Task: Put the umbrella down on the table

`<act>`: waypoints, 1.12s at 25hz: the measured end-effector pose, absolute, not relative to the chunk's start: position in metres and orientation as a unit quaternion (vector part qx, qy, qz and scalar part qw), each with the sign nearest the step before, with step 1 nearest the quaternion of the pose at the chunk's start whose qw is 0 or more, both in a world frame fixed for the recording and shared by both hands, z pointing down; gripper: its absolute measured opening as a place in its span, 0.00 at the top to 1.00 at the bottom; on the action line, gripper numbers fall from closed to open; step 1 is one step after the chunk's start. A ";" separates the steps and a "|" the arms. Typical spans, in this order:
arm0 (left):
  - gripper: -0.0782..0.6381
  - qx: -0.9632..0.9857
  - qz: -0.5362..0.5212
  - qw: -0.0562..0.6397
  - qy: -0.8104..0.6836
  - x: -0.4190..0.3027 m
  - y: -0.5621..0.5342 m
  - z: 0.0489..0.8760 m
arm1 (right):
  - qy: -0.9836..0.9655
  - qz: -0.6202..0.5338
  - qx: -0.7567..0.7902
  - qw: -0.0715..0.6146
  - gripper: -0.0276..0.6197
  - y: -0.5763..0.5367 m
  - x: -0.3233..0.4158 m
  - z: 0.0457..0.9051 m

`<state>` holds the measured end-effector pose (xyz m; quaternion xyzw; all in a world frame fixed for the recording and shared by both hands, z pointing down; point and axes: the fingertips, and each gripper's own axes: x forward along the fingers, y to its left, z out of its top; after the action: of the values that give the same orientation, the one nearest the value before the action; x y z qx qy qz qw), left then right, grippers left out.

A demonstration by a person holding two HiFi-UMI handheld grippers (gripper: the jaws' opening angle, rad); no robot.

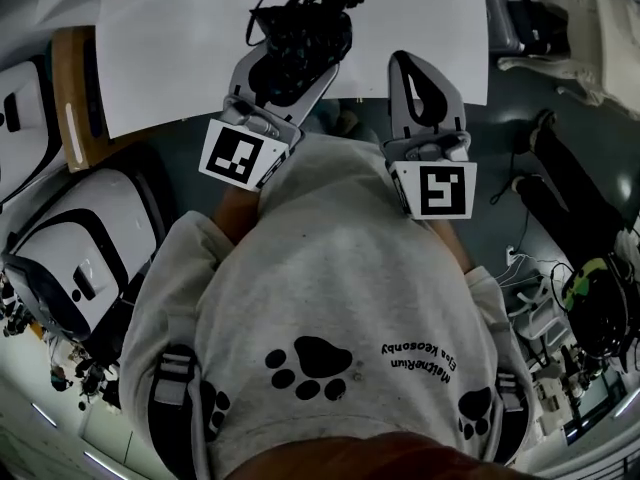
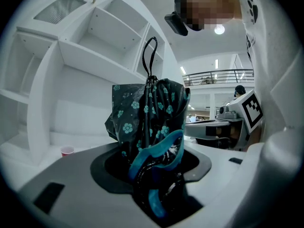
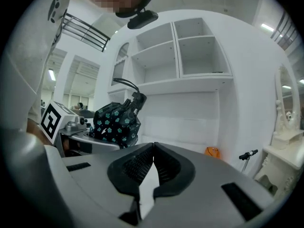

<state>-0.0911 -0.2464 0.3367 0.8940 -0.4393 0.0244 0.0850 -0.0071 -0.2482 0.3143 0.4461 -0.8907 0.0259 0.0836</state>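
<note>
One white table point(image 1: 400, 18); white open shelving point(image 3: 190, 51); grey floor point(image 1: 520, 148).

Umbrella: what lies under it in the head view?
The white table lies under the umbrella, which the left tongs grip. The patch right beneath it is covered, so whether it touches cannot be told.

Grey paw-print sweatshirt point(image 1: 330, 288); pale grey left tool point(image 2: 156, 175) and right tool point(image 3: 153, 148) bear square markers point(image 1: 243, 154).
</note>
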 end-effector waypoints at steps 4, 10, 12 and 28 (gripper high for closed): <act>0.54 0.899 0.045 0.107 -0.421 -0.092 -0.252 0.358 | -0.885 0.044 0.457 0.080 0.91 -0.257 -0.016 0.325; 0.54 0.905 0.063 0.121 -0.403 -0.095 -0.265 0.384 | -0.877 0.070 0.470 0.074 0.91 -0.270 -0.026 0.347; 0.54 0.908 0.068 0.123 -0.396 -0.093 -0.267 0.392 | -0.875 0.076 0.472 0.080 0.91 -0.271 -0.026 0.356; 0.54 0.907 0.115 0.161 -0.372 -0.081 -0.292 0.447 | -0.863 0.112 0.482 0.100 0.91 -0.293 -0.023 0.409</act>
<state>-0.0809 -0.2916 0.4469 0.9068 -0.3724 0.1148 0.1607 -0.0232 -0.2927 0.4091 0.4816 -0.8633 0.1125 0.1001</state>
